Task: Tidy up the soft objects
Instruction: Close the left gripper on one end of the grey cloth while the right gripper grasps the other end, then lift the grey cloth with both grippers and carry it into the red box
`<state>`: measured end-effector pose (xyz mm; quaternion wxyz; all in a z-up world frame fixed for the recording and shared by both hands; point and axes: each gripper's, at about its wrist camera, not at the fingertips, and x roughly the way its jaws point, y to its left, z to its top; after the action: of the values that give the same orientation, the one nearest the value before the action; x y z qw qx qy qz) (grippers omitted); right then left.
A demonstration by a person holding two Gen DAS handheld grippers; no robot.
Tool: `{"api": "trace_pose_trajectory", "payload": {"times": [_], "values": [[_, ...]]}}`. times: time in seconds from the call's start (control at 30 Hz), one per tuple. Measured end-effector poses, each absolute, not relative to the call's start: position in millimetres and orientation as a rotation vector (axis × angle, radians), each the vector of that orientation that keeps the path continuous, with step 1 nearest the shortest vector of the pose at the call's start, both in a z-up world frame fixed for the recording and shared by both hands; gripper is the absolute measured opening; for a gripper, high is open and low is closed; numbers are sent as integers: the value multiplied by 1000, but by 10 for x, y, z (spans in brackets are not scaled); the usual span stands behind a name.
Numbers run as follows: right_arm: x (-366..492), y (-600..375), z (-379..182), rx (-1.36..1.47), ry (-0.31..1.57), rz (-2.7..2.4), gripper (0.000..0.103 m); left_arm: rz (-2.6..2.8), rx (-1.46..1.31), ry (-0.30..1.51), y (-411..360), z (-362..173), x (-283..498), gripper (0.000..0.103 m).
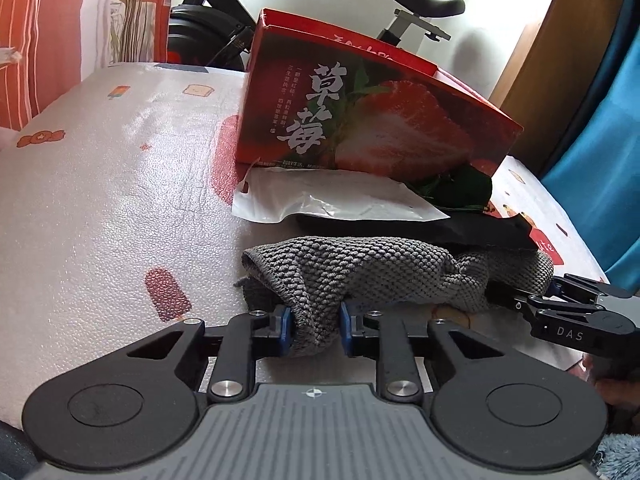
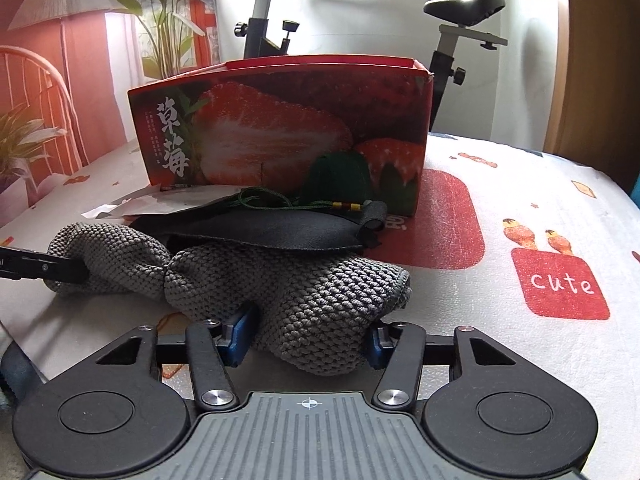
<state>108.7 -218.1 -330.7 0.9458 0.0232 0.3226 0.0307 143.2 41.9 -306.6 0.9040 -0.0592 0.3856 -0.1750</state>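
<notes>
1. Patterned white table cover (image 2: 520, 184) underfoot, popsicles and a red "cute" patch printed on it; exercise bike (image 2: 460, 40) behind, curtain off at 9 o'clock.
2. Red strawberry box (image 2: 280, 128) standing open-topped at 12 o'clock, just beyond the pile of soft things.
3. Grey knitted cloth (image 2: 280, 292) lying crumpled at 6 o'clock on the cover, nearest of the lot, stretched between both tools.
4. Black fabric pouch (image 2: 280, 228) resting across the cloth's far edge, a green corded item (image 2: 336, 176) behind it against the box, white plastic bag (image 1: 332, 196) flat under the box front.
5. Left gripper (image 1: 315, 330) pinched tight on one bunched end of the cloth, blue pads pressing the knit from both sides.
6. Right gripper (image 2: 308, 340) clamped wider round the other, thicker end, pads dug into the folds.
7. Step in hand, by the look of it: two-handed grab on the cloth, grip just being secured.
8. Next move, as a guess: lift both ends together, pull clear from under the pouch, then spread or fold, or carry toward the box at 12 o'clock.
9. Watch-out: pouch likely to ride along or slide off.
</notes>
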Motion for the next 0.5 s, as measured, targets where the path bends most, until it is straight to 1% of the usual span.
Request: {"api": "trace_pose_trajectory", "payload": {"times": [0.07, 0.13, 0.23, 0.37, 0.5], "values": [[1076, -2158, -3295, 38, 653, 80, 38, -363, -105, 793, 402, -3057, 1423, 22], [1063, -2135, -3273, 27, 650, 87, 35, -362, -106, 790, 413, -3049, 1421, 21], [1034, -2162, -3216, 56, 648, 90, 35, -355, -121, 790, 448, -3046, 1436, 21], [999, -2261, -3149, 115, 637, 66, 41, -339, -146, 796, 486, -3044, 1436, 21], [972, -2346, -3130, 148, 629, 30, 44, -332, -145, 798, 489, -3039, 1429, 21]]}}
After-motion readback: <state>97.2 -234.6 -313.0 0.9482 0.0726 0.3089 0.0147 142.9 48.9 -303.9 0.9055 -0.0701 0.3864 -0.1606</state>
